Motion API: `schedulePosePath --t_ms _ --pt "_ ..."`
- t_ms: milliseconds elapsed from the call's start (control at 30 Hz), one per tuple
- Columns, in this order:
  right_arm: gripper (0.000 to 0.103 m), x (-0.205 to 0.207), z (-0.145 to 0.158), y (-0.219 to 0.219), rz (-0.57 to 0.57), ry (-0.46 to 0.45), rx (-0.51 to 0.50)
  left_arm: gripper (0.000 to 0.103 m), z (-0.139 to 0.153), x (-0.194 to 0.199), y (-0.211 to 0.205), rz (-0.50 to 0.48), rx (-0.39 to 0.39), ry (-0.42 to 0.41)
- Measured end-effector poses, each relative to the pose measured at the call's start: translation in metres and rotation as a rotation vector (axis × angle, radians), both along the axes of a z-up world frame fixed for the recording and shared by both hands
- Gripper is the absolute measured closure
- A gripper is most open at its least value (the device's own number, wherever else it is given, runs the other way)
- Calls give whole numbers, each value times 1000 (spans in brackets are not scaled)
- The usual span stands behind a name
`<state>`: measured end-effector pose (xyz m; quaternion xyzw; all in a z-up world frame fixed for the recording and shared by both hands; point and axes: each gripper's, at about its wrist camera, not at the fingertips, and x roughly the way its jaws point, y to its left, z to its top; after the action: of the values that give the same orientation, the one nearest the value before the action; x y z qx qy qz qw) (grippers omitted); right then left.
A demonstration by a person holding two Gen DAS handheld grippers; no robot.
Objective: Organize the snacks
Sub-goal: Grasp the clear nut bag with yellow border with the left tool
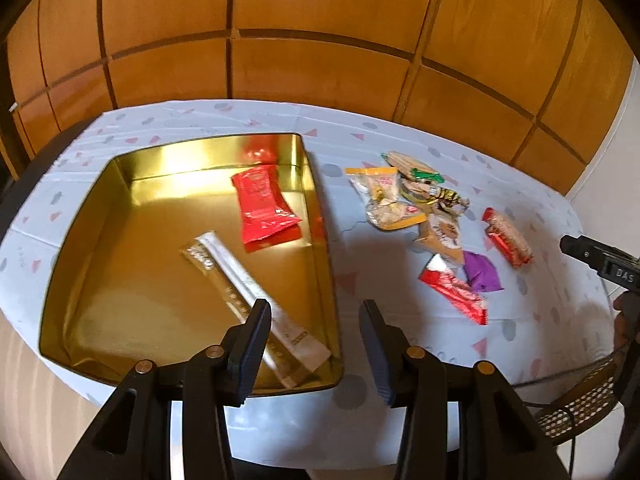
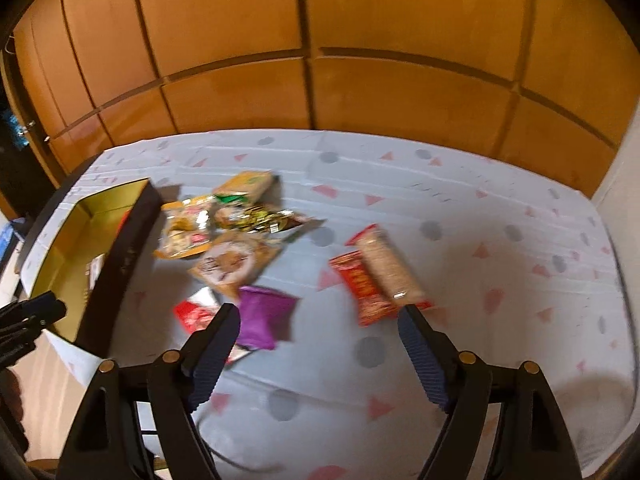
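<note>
Left tongs stand apart over the near right rim of the gold tin — nothing between them. In the tin: a long pale stick packet just ahead of the left finger, a red packet beyond. Right tongs gape wide, empty — purple packet by their left finger, red biscuit pack by their right, on the desk.

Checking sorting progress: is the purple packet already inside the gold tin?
No, the purple packet lies on the tablecloth outside the gold tin.
</note>
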<state>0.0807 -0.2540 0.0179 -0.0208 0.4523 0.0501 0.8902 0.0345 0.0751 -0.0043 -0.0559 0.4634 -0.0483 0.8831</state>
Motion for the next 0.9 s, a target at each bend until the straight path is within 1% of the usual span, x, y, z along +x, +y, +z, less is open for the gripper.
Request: schedulePosePath --t_ms 100,233,300,367,467,500,567,667,733,767,800,867,900 --pt "20 5 4 -18 -14 -20 -19 57 4 6 -6 -27 15 -2" --pt "20 19 4 -43 -36 -54 -47 57 11 23 -14 -65 -4 9" --pt "20 27 -2 -57 -63 -59 -51 57 14 34 -19 -77 -15 15" --pt "20 33 -10 -70 -95 -51 -19 57 19 47 -26 -92 -3 12" --pt "20 41 -23 -89 -149 4 59 57 22 68 -40 -120 5 10" --pt "20 43 -23 -95 -160 4 96 57 21 76 -45 -131 8 8" --pt "19 42 -21 -100 -171 -6 128 57 15 96 -58 -142 24 33" --pt "18 41 -20 -107 -199 -12 164 57 -2 123 -74 -158 21 95" --pt "17 40 -17 -107 -193 -22 184 52 -14 140 -83 -150 32 123" --pt "17 40 -16 -107 -193 -30 184 51 -23 150 -87 -135 48 154" --pt "16 39 -14 -105 -187 -39 188 51 -30 158 -89 -124 41 180" --pt "15 39 -12 -103 -174 -45 195 47 -40 170 -91 -100 13 217" --pt "14 39 -12 -102 -166 -45 194 41 -45 176 -92 -93 8 231"
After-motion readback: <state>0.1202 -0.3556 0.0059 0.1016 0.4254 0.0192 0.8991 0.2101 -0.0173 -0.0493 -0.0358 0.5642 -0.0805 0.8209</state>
